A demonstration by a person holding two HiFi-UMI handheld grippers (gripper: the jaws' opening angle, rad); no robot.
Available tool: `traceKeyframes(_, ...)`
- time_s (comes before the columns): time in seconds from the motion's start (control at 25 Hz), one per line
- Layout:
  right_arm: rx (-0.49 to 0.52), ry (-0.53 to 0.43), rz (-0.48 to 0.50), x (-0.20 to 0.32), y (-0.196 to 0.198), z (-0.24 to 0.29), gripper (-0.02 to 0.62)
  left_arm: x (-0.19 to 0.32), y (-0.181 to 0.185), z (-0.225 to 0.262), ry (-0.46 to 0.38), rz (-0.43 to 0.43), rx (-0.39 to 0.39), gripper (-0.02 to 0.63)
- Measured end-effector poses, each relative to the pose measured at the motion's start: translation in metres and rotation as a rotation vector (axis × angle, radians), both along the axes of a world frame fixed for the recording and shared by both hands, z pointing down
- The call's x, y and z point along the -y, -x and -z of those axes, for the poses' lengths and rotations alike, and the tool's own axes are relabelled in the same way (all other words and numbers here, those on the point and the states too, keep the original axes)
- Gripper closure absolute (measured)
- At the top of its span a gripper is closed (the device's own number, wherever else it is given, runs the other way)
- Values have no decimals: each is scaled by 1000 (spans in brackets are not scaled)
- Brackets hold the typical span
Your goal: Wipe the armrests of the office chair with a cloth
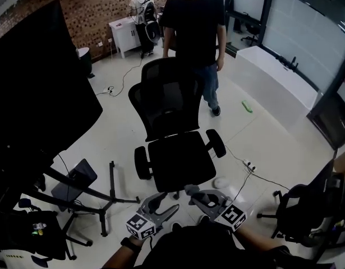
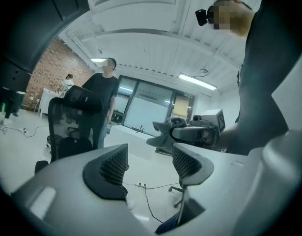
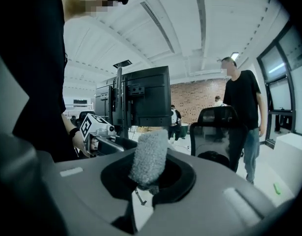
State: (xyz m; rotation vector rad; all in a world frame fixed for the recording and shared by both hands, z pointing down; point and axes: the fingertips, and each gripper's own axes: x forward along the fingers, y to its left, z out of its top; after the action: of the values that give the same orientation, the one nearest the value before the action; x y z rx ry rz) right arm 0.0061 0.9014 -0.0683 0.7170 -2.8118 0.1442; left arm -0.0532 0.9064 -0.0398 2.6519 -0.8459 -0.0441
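2 armrests to wipe, neither touched yet. At left: left gripper (image 2: 148, 166), fingers apart and empty, hovering near the front of the office chair (image 1: 178, 122), close to the left-hand armrest (image 1: 142, 162). At right: right gripper (image 3: 151, 183), fingers clamped on the grey cloth (image 3: 150, 154), short of the right-hand armrest (image 1: 215, 143). Likely risks: could roll or swivel the unbraced chair away under a push; might tug the narrowly pinched cloth loose; may catch the floor cable (image 1: 248, 167).
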Motion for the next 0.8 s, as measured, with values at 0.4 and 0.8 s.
traceKeyframes(0.4,45,-25,-2,-12,-27,13,560,-15,-22,18,-9,20,-9,299)
traceKeyframes(0.8,40,-44,36,-16,-57,30,560,-21,-55,32,-27,51,-17,299)
